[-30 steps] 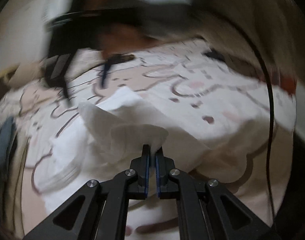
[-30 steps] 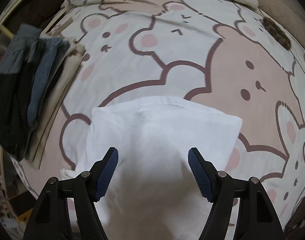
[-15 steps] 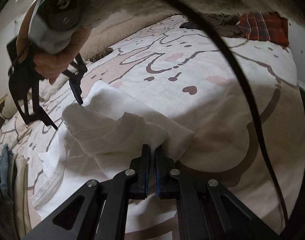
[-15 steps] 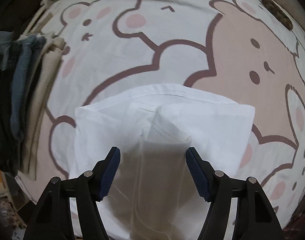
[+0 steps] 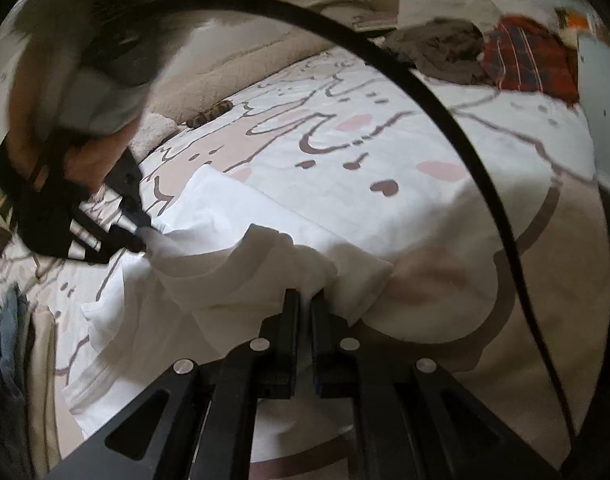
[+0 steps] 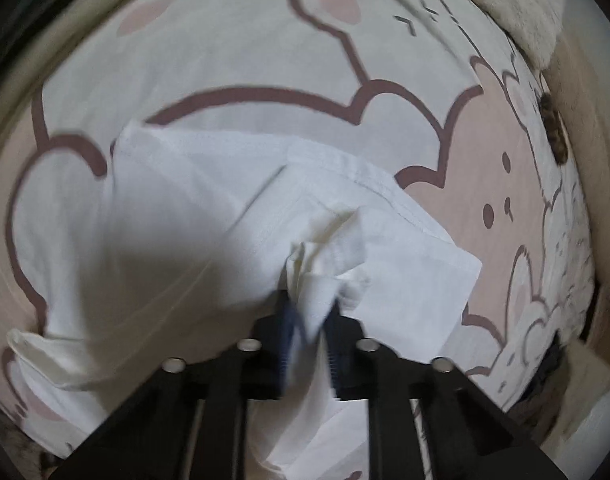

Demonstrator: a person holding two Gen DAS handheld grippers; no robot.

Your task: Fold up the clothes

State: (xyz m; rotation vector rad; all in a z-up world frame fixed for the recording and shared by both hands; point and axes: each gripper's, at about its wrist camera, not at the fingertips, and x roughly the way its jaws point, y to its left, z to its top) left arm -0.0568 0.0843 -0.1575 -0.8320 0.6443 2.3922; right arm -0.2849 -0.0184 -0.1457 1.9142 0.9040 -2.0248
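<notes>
The right gripper (image 6: pixel 309 316) has dropped, jaws just closed on the white garment (image 6: pixel 177 216); left gripper (image 5: pixel 304 304) clamps another fold.

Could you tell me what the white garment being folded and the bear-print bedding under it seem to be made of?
White garment: probably thin cotton knit, matte; it bunches softly where the right gripper pinches it, and a stitched hem shows. Bear-print bedding: likely smooth woven cotton or polyester, matte, printed flat, with no visible pile. Neither fibre can be confirmed by sight.
</notes>
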